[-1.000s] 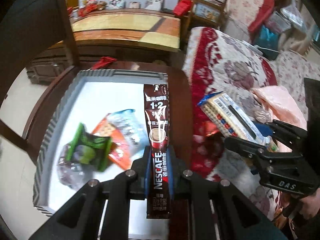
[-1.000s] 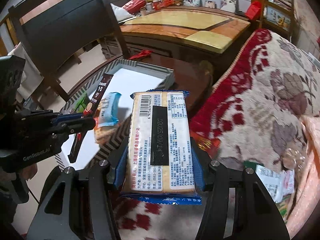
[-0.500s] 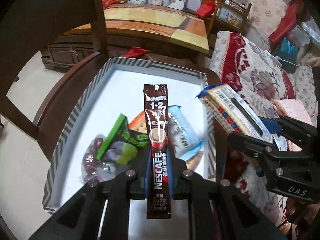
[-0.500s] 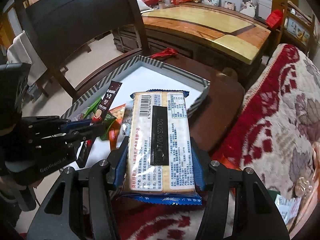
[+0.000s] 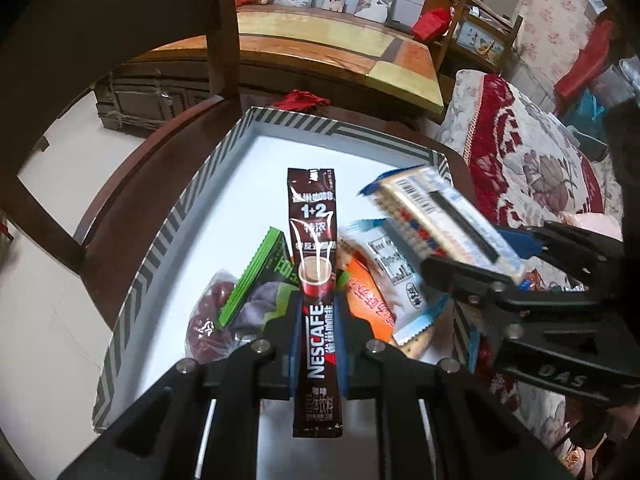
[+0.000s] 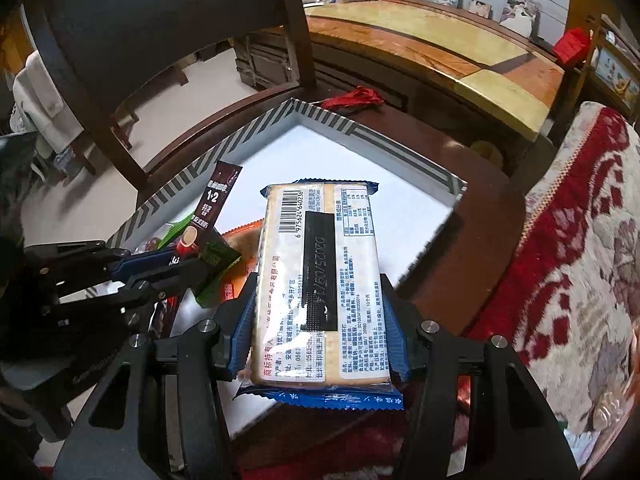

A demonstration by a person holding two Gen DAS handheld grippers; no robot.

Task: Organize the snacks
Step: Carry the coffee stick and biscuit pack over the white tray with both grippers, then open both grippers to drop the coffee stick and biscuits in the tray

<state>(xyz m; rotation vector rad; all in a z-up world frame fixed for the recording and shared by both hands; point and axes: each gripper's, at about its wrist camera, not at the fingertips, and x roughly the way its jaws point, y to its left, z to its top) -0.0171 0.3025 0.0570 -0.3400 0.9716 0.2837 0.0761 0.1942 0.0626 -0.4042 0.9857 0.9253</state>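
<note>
I have the Nescafé coffee stick (image 5: 316,280) pinched between the blue pads of my left gripper (image 5: 318,332), jaws nearly together on its lower half, the sachet standing lengthwise out ahead of the fingers. My right gripper (image 6: 318,320) is clamped at a moderate width on the cracker pack (image 6: 320,280), barcode side up, its blue crimped ends sticking out front and back of the pads.

Both packets hang above the white tray (image 5: 276,160) with the grey-striped rim. Just below and ahead of my left fingers lie the snacks already in the tray: a green packet (image 5: 256,276) to the left of the stick, a clear bag of dark red fruit (image 5: 206,316) further left beneath it, an orange packet (image 5: 366,296) to the right, and a white-and-blue wrapper (image 5: 396,272) beside that. The far half of the tray, ahead of both grippers, is bare white.

The tray sits on a dark wooden table (image 6: 472,216). A dark chair (image 6: 160,40) stands beyond the tray to my left, and a red floral cover (image 6: 580,240) lies to the right of my right gripper.
</note>
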